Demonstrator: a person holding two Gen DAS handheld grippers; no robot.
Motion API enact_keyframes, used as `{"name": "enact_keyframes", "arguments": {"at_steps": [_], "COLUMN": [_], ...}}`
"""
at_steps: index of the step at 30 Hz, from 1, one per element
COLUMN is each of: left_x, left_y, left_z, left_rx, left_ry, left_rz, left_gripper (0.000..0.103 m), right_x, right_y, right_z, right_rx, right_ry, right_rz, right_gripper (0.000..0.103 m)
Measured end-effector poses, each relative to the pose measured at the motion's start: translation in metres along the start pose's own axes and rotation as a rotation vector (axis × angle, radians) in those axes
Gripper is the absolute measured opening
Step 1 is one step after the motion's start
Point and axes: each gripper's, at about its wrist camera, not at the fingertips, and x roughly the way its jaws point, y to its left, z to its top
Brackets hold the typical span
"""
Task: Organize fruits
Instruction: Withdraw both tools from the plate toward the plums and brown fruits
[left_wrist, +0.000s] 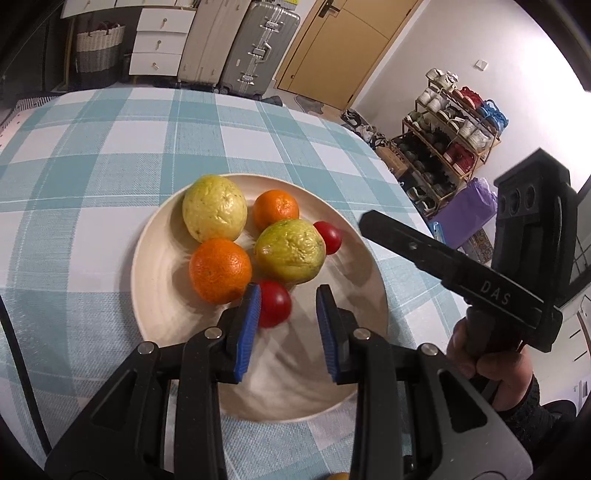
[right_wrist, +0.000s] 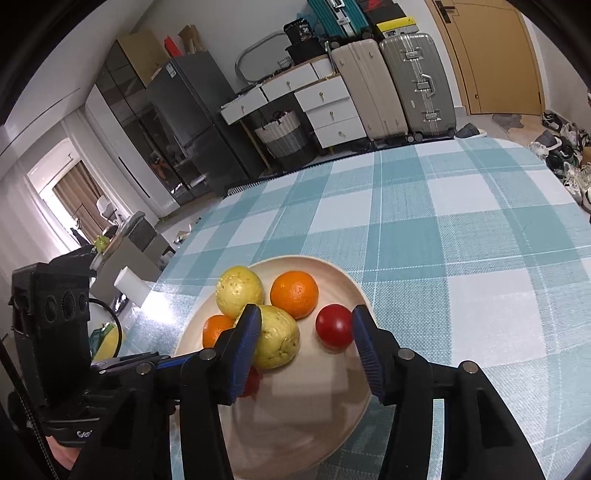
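Note:
A cream plate (left_wrist: 147, 258) on the checked cloth holds two yellow-green guavas (left_wrist: 214, 208) (left_wrist: 290, 251), two oranges (left_wrist: 219, 269) (left_wrist: 275, 208) and two red tomatoes (left_wrist: 328, 236) (left_wrist: 275, 302). My left gripper (left_wrist: 289, 291) hovers over the plate's near side, jaws drawn in to a narrow gap and gripping nothing; the nearer tomato lies just beyond its left pad. My right gripper (right_wrist: 306, 312) is open over the same plate (right_wrist: 314, 424). A guava (right_wrist: 279, 341) and a tomato (right_wrist: 334, 326) lie between its pads, and the tomato rests on the plate beside the right pad.
The table's blue-and-white cloth (right_wrist: 461, 229) stretches beyond the plate. Each gripper shows at the edge of the other's view, with a hand (left_wrist: 491, 362) on the right one. Suitcases (right_wrist: 417, 81), white drawers (right_wrist: 332, 110) and a shoe rack (left_wrist: 450, 147) stand past the table's edge.

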Motion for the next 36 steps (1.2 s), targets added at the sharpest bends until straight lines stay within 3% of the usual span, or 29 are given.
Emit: {"name": "enact_keyframes", "arguments": {"at_steps": [11, 18, 29, 36], "left_x": [-0.036, -0.057, -0.095, -0.116], "left_y": [-0.013, -0.024, -0.041, -0.046], "left_z": [-0.018, -0.036, -0.062, -0.080], "left_rx": [0.025, 0.040, 0.066, 0.059], "left_ry": [-0.042, -0.063, -0.127, -0.150], "left_rz": [0.034, 0.073, 0.133, 0.164], "left_gripper": [0.032, 0.041, 0.072, 0.083], "right_x": [-0.038, -0.065, -0.100, -0.121], "right_y": [0.003, 0.018, 0.043, 0.054], "right_z": [-0.011, -0.025, -0.048, -0.063], "right_rx": [0.010, -0.017, -0.063, -0.076], "right_ry": [-0.045, -0.080, -0.119, -0.140], "right_rz": [-0.017, -0.020, -0.032, -0.041], "right_gripper": [0.061, 0.077, 0.089, 0.094]}}
